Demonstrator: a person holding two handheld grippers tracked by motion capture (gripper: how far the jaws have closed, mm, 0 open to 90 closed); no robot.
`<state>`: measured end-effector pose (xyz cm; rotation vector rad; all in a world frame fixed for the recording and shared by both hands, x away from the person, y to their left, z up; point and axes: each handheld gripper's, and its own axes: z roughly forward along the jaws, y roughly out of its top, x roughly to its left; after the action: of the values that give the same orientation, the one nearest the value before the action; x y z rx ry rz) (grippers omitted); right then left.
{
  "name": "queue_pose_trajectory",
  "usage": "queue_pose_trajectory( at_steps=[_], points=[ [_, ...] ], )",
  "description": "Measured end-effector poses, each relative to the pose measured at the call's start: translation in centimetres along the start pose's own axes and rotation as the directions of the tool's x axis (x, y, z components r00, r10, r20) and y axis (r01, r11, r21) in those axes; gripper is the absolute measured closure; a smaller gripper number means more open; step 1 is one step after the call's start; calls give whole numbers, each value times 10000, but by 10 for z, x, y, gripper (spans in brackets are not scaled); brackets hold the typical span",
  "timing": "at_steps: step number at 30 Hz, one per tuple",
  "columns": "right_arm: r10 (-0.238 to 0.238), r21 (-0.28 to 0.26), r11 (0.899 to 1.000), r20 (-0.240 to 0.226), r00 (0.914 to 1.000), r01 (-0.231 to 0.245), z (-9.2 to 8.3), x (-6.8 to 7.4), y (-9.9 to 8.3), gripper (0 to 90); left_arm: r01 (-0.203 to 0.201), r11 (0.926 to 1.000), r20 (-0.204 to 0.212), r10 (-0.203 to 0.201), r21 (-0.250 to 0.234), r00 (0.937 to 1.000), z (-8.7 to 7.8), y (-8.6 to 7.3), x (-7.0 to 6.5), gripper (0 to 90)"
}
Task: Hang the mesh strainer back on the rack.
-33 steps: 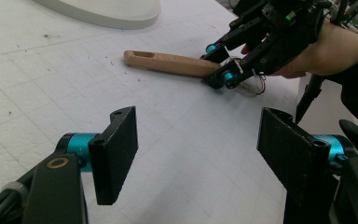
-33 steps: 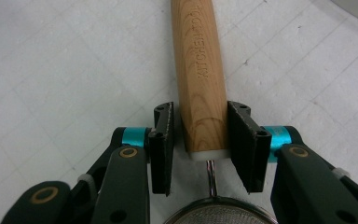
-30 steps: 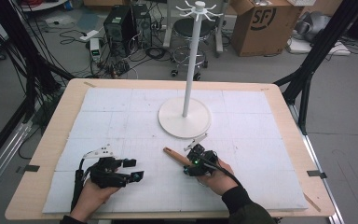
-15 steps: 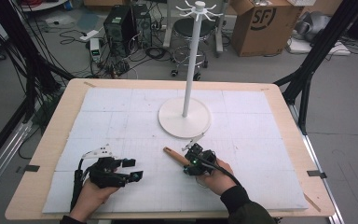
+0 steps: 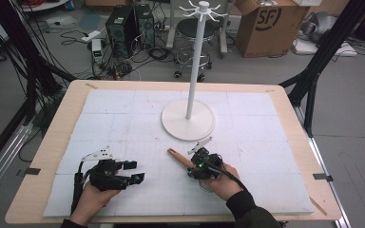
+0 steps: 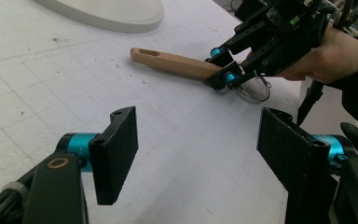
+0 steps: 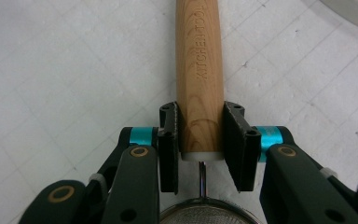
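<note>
High view, nearest edge first: two hands at the table, one gripper in each. The left gripper (image 5: 134, 172) sits low on the white gridded mat (image 5: 123, 109), and in the left gripper view its two black jaws stand wide apart with bare mat between them, released, holding nothing. Just past it, the right gripper (image 5: 193, 164) is clenched on one wooden handle (image 5: 178, 157); the right gripper view shows both pads (image 7: 169, 140) pressed against the handle's sides near its end, with "KITCHENTOOL" engraved along the wood. A thin metal stem leads from that handle end to the rim of a fine mesh strainer (image 7: 200, 215) at the bottom of the view. The handle lies low over the mat, free end pointing toward the left, a slot cut through it. Farther on, one white stand (image 5: 188, 118) with a round base, upright pole and hooks on top. Beyond the table, one cardboard box (image 5: 266, 26) and one stool (image 5: 192, 31) on the floor.
</note>
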<state>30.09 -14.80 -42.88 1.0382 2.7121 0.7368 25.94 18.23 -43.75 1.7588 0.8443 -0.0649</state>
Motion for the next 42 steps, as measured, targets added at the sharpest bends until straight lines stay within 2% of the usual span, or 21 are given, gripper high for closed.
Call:
queue_pose_trajectory(
  at_steps=[9,14,16,19,20,25,27,29,32,35,38,40,42],
  points=[
    [581,-481,9970,-509,9970,-605,-1,-8,-6,693,-3,10000,-21,3,9,10000,0,0,1,297],
    [473,-638,9967,-428,9980,-500,-2,-6,-7,693,38,10000,-72,-38,-4,10000,0,0,1,297],
    [572,-764,9952,-622,9964,-619,-4,-7,-8,692,30,10000,-58,-30,-1,10000,0,0,1,297],
    [694,-1096,9909,-852,9939,-786,-8,-9,-9,693,24,10000,-57,-23,5,10000,0,0,1,297],
    [878,-1235,9873,-971,9914,-995,-10,-10,-9,693,23,10000,-58,-23,2,10000,0,0,1,297],
    [1032,-1933,9727,-1339,9856,-1281,-20,-18,-10,693,42,10000,-51,-42,5,10000,0,0,1,297],
    [1153,-2222,9639,-1479,9823,-1466,-24,-21,-10,693,25,10000,-40,-25,12,10000,0,0,1,297],
    [1364,-2406,9545,-1740,9753,-1764,-28,-24,-11,692,26,10000,-31,-26,8,10000,1,0,1,297],
    [1695,-2900,9271,-2409,9556,-2376,-35,-28,-11,692,10,10000,-27,-10,18,10000,1,0,1,297],
    [1830,-3410,9011,-2613,9477,-2680,-42,-33,-10,692,27,10000,-31,-27,-10,10000,1,0,1,297],
    [1877,-4036,8636,-2989,9357,-3021,-49,-38,-10,691,15,10000,-28,-15,2,10000,1,0,1,297],
    [1853,-4277,8545,-2792,9422,-2948,-54,-39,-9,691,10,10000,-23,-10,-6,10000,1,0,1,297],
    [1897,-4582,8342,-2841,9398,-3069,-57,-40,-8,691,28,10000,-18,-28,-26,10000,1,0,1,297]
  ],
)
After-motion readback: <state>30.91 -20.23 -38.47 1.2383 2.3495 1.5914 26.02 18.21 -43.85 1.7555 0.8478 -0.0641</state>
